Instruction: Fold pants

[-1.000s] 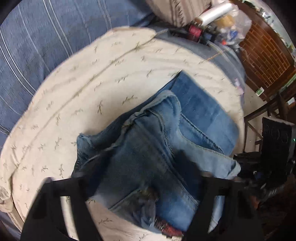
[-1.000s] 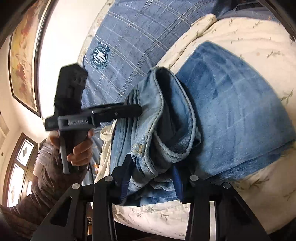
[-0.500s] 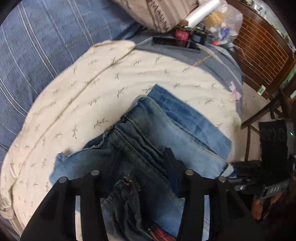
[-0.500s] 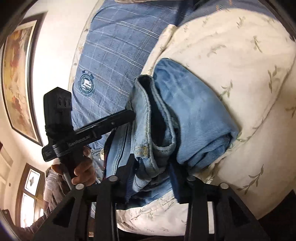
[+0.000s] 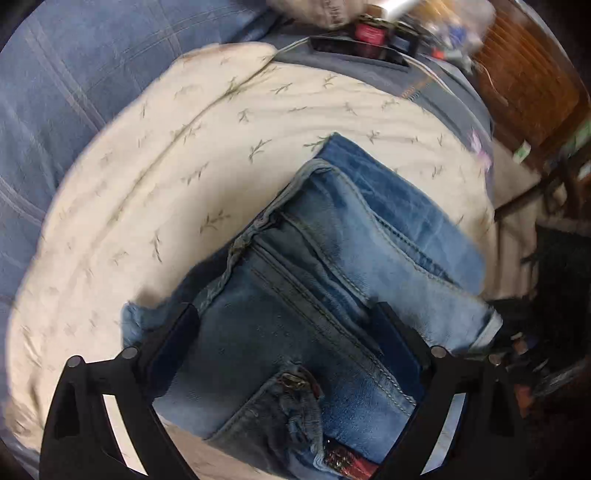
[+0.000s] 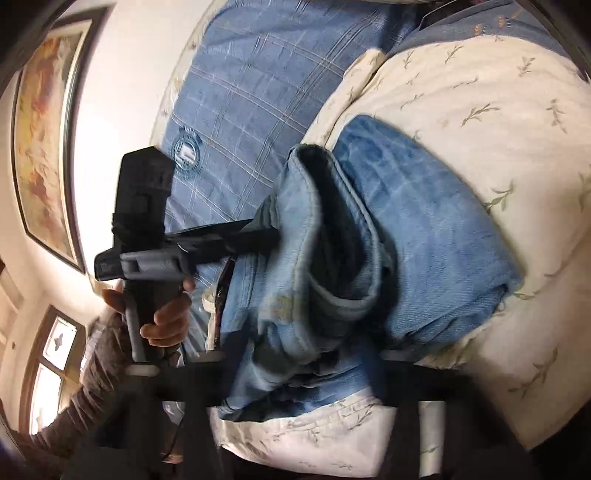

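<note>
The blue jeans (image 5: 325, 280) lie folded in a thick bundle on the cream leaf-print cover (image 5: 166, 177). My left gripper (image 5: 288, 328) is open, its fingers spread wide on either side of the waist end, above the denim. In the right wrist view the jeans (image 6: 369, 240) show as stacked layers with the folded edge up. My right gripper (image 6: 306, 362) is open, its fingers blurred at the near end of the bundle. The left gripper (image 6: 258, 236) also shows there, its tip touching the top fold, held by a hand.
A blue plaid bedspread (image 5: 74, 74) lies behind the cream cover. Bottles and clutter (image 5: 369, 33) sit at the far edge. A wooden chair (image 5: 535, 92) stands at the right. A framed picture (image 6: 40, 147) hangs on the wall.
Both grippers have opened: each was shut on the denim half a second ago and now stands with fingers spread. The bundle has settled flatter on the cover.
</note>
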A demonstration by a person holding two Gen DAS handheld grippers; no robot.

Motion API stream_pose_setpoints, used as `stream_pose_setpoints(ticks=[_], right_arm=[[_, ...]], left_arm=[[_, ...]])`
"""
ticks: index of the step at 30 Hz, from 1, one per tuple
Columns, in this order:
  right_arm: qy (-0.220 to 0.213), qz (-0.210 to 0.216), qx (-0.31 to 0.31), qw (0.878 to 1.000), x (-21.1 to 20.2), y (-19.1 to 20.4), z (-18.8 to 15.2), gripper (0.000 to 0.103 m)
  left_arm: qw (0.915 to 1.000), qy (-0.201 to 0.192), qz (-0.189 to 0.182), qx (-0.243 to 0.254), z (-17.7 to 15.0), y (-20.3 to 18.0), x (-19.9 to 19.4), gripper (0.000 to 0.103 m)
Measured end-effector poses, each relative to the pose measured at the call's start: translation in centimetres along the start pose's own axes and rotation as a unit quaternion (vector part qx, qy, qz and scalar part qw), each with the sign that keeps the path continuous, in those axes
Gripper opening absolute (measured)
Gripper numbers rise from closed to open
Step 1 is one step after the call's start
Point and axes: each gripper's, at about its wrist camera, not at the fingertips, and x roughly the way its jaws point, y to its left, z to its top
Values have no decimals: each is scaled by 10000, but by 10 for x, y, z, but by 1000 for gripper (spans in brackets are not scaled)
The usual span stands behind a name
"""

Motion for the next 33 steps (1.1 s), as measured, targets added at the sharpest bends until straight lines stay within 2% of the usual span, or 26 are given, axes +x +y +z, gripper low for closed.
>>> stream_pose_setpoints(ticks=[2,5,8,9,13,14,15,17,19,21,23,25,26,28,30,31,32,33], right_arm=[[-178,213,-113,9996,-12,7,3,34],[-585,387,-243,9972,-39,12,8,32],[-859,194,-166,9960,-56,-1,15,31],[-920,5,-12,9958,-58,-13,17,31],[-562,-249,592,9964,-43,-55,16,31],[-497,-188,622,9966,-42,-58,15,31],[-515,-164,600,9967,-45,-56,16,35],[-489,-108,519,9974,-55,-50,23,39],[-881,-257,474,9947,-75,-46,34,52],[-1216,-218,442,9913,-90,-44,47,62],[-1233,-297,391,9912,-88,-39,66,67],[-1064,-395,139,9934,-68,-27,86,67],[-915,-449,-19,9948,-53,-20,97,67],[-649,-586,-281,9958,-23,-12,110,67],[-280,-939,-557,9936,8,-9,120,66],[-102,-1079,-737,9914,20,-5,122,45],[87,-1043,-1032,9891,29,4,124,20],[152,-1047,-1304,9858,33,15,124,6]], left_arm=[[9998,-165,-30,72,-1,-5,-16,60],[9975,-631,-313,32,13,-11,-57,48],[9930,-1041,-549,102,30,-28,-68,48],[9933,-1036,-481,161,35,-35,-58,48],[9994,-332,-85,-5,43,-46,15,48],[9993,-365,20,-24,41,-48,22,49],[9984,-551,141,6,38,-53,17,49],[9980,-613,169,-25,37,-54,3,49],[9971,-664,81,-374,35,-42,-23,49],[9933,-846,132,-777,28,-24,-46,57],[9829,-1124,320,-1424,11,0,-66,81],[9663,-1321,424,-2167,-12,23,-73,84],[9605,-1304,340,-2434,-22,31,-71,84],[9438,-1082,-105,-3123,-46,47,-51,84],[9302,-719,-397,-3578,-59,55,-28,84],[9235,-471,-491,-3775,-60,59,-14,82],[9196,-407,-554,-3867,-59,61,-8,76],[9140,-497,-655,-3972,-57,62,-8,74]])
